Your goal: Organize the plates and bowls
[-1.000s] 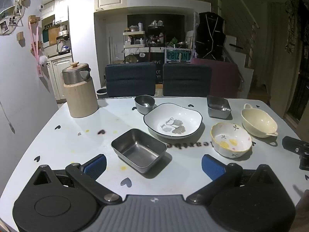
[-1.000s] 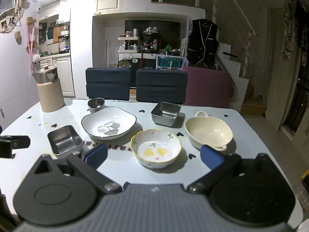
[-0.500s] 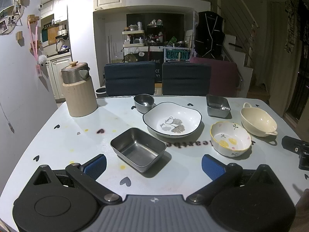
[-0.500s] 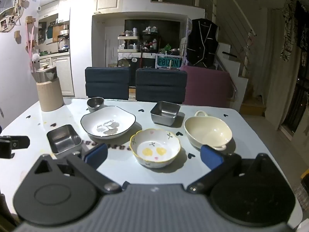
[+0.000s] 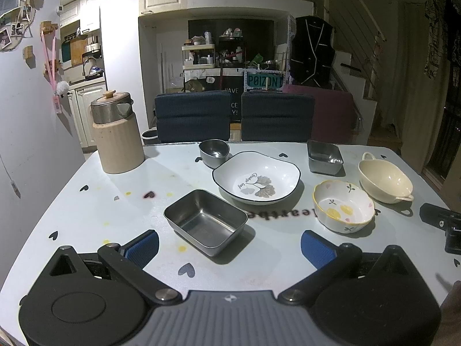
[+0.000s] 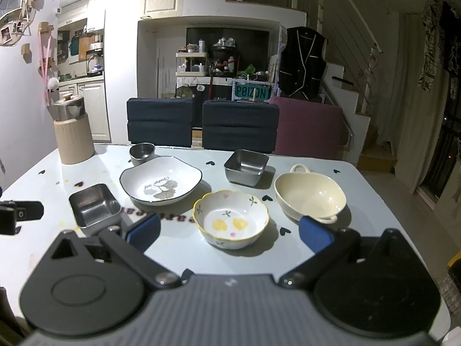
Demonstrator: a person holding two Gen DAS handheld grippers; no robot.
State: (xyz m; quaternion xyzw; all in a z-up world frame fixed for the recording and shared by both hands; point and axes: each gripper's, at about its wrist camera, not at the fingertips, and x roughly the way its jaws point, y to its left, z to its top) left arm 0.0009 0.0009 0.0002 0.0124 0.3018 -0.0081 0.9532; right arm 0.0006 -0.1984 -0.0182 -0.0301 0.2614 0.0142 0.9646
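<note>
Sitting at the starting line here: both sets of fingers spread wide, grasping nothing, hovering low over the near edge of the surface (image 5: 86, 201). Left gripper (image 5: 229, 245) lining up on the rectangular steel tray (image 5: 206, 221), right gripper (image 6: 229, 232) framing the flowered bowl (image 6: 231, 218).

Everything lying loose and unstacked: leaf-print plate (image 5: 256, 177) mid-surface, small round steel bowl (image 5: 214, 150) just behind it, square steel tin (image 5: 324, 157) further right, cream handled bowl (image 5: 384, 179) beside the flowered one.

Probably worth worrying about:
- Pinching the flowered bowl's scalloped rim. Glazed, curved, likely slippery, so maybe tipping or sliding out mid-lift.
- Shoving the steel tray forward instead of gripping it. Looking light, possibly skating straight into the plate.
- Clinking ceramic on ceramic when nesting. Setting down tilted, risking a chip.
- Clipping the cream bowl's handle while swinging across, being so near the flowered bowl.
- Crossing the two grippers, working this close together.
</note>
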